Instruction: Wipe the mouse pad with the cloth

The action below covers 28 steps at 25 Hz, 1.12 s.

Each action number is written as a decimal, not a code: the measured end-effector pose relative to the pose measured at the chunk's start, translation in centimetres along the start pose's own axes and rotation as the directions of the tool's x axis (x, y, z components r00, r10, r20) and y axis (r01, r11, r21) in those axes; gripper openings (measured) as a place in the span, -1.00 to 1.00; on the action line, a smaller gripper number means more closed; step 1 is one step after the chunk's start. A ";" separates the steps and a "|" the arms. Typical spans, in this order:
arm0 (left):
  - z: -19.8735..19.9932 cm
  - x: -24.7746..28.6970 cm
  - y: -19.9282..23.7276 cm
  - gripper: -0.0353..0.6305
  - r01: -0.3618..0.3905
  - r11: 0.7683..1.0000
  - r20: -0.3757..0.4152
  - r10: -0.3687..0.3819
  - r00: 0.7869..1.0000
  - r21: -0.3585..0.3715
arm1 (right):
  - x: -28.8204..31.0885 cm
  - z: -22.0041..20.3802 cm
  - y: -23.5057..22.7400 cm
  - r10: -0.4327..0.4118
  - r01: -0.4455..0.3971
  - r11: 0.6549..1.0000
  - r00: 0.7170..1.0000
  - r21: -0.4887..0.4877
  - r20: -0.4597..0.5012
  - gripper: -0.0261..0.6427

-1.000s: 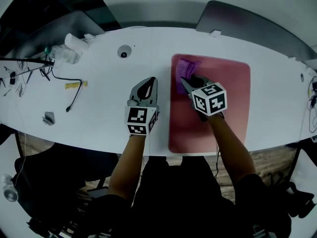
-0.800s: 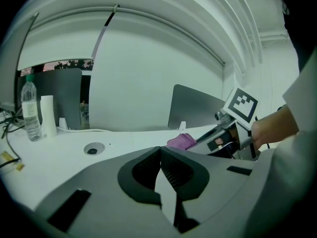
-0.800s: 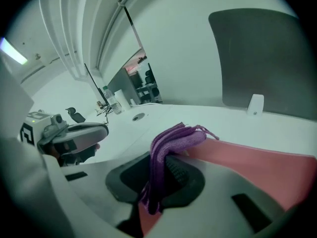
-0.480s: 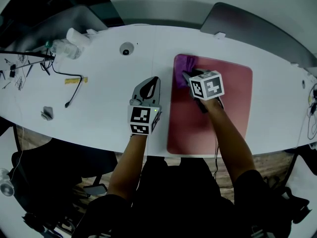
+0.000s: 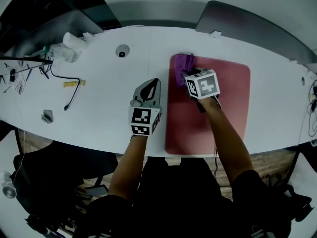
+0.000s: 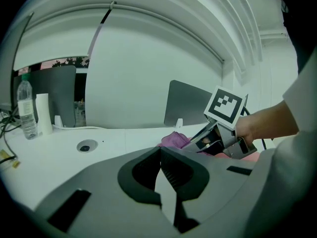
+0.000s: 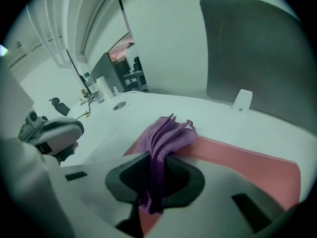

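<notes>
Cloth slid to mouse pad's far-left corner, pointing away | right hand-held gripper pinching it

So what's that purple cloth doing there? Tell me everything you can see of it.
The cloth is purple and soft, with a fine knitted look, and it is bunched into long folds. The right gripper pinches it between shut jaws. A short tail hangs out behind them. The loose front end fans out and rests on the far left corner of the pink pad. Nothing else touches it.
</notes>
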<state>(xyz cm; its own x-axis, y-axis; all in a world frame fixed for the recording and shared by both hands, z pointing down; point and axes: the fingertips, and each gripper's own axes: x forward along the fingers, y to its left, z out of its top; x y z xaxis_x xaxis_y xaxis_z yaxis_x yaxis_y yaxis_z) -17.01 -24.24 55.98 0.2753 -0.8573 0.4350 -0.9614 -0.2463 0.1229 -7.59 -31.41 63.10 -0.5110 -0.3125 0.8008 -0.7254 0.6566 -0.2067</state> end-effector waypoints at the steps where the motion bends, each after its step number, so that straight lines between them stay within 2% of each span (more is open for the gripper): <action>1: 0.0 0.1 -0.1 -0.85 0.001 1.000 0.000 -0.001 1.000 0.003 | -0.2 -0.1 -0.4 -0.009 0.009 1.000 1.000 -0.001 -0.001 -0.72; 6: -0.5 0.6 -1.0 -0.85 0.012 1.000 -0.028 -0.012 1.000 0.010 | -1.0 -0.7 -2.5 -0.030 0.031 0.999 1.000 0.026 -0.007 -0.72; 16: 0.7 1.8 -3.5 -0.85 0.043 0.999 -0.017 -0.042 0.999 0.003 | -3.2 -2.4 -6.9 -0.095 0.095 0.994 0.995 0.060 -0.007 -0.72; 20: 1.3 2.5 -4.7 -0.85 0.052 0.999 -0.014 -0.051 0.999 0.015 | -4.2 -3.2 -8.6 -0.128 0.129 0.991 0.992 0.045 -0.020 -0.72; 28: 1.1 3.7 -7.6 -0.85 0.095 0.995 -0.027 -0.094 0.995 0.016 | -6.4 -5.1 -12.4 -0.163 0.165 0.983 0.986 0.079 -0.035 -0.72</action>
<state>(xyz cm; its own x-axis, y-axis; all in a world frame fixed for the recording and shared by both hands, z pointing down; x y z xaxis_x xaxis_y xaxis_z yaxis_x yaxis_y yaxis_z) -8.64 -25.98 55.69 0.3647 -0.8178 0.4452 -0.9308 -0.3336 0.1496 7.02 -34.05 63.44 -0.3692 -0.3908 0.8432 -0.8342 0.5393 -0.1153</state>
